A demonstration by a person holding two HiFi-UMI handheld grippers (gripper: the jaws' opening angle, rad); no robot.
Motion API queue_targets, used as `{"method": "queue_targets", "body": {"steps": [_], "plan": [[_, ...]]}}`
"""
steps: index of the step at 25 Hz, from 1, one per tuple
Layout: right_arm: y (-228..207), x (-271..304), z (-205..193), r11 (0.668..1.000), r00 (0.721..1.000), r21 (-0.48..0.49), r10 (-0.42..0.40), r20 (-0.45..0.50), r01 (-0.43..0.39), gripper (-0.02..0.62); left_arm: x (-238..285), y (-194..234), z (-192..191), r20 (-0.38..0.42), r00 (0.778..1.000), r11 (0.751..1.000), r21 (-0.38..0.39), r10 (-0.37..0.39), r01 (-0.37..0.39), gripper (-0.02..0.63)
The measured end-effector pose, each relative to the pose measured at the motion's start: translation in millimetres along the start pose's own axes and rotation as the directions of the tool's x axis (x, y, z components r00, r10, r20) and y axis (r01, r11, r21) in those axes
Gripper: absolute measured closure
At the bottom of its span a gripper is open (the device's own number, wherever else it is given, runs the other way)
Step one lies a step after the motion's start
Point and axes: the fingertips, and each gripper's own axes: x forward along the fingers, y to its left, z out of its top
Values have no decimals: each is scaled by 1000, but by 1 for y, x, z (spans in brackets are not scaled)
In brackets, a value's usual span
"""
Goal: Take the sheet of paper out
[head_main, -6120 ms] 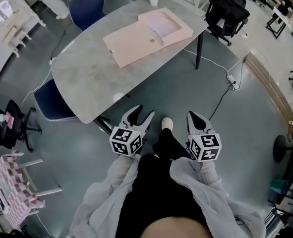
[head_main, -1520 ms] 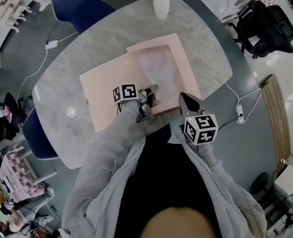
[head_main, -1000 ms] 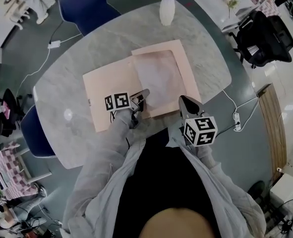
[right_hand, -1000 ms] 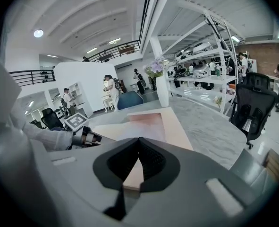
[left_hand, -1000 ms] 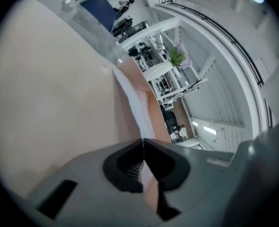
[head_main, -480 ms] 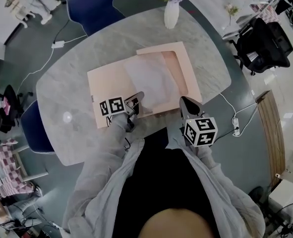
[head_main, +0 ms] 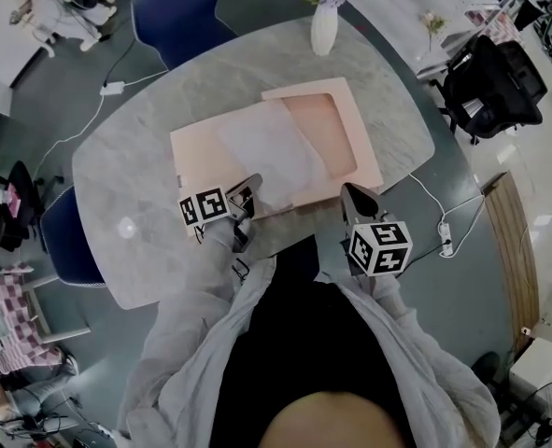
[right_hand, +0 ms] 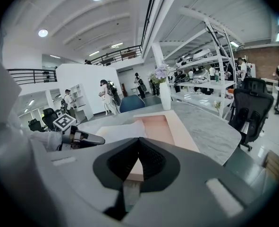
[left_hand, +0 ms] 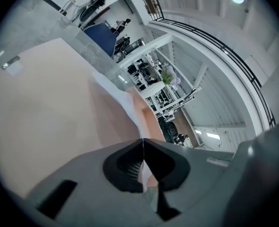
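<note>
The sheet (head_main: 264,147) is white, the box (head_main: 368,157) pale pink, the table (head_main: 126,171) grey-marbled, the chair (head_main: 177,12) dark blue.

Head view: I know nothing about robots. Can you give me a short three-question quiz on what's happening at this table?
1. True or false: the left claw is shut on the sheet of paper.
2. What stands at the far edge of the table? A) vase of flowers B) laptop C) mug
3. Fill in: the right claw holds ____.
Key: 1 true; 2 A; 3 nothing.
</note>
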Motion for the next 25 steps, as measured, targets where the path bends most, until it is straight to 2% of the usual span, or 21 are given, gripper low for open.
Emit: {"method": "queue_targets", "body": {"steps": [4, 7, 12, 20, 23, 25], "plan": [[10, -8, -8, 1000, 1000, -1, -5, 1, 5, 588, -18, 1, 1, 37, 999, 1000, 12, 11, -11, 604], [19, -15, -15, 1000, 1000, 0, -8, 4, 8, 588, -32, -4, 5, 74, 997, 999, 48, 11, -15, 604], [28, -26, -24, 1000, 1000, 1, -19, 12, 19, 588, -56, -23, 13, 135, 990, 978, 203, 29, -56, 604], [45, -43, -35, 1000, 999, -5, -29, 36, 29, 588, -98, -70, 25, 219, 975, 909, 411, -23, -71, 604], [54, -51, -33, 999, 998, -26, -29, 60, 30, 588, -115, -92, 29, 246, 968, 867, 491, -46, -83, 604], [60, -58, -32, 999, 997, -37, -29, 77, 32, 588, -128, -106, 28, 262, 963, 830, 549, -57, -101, 604]]}}
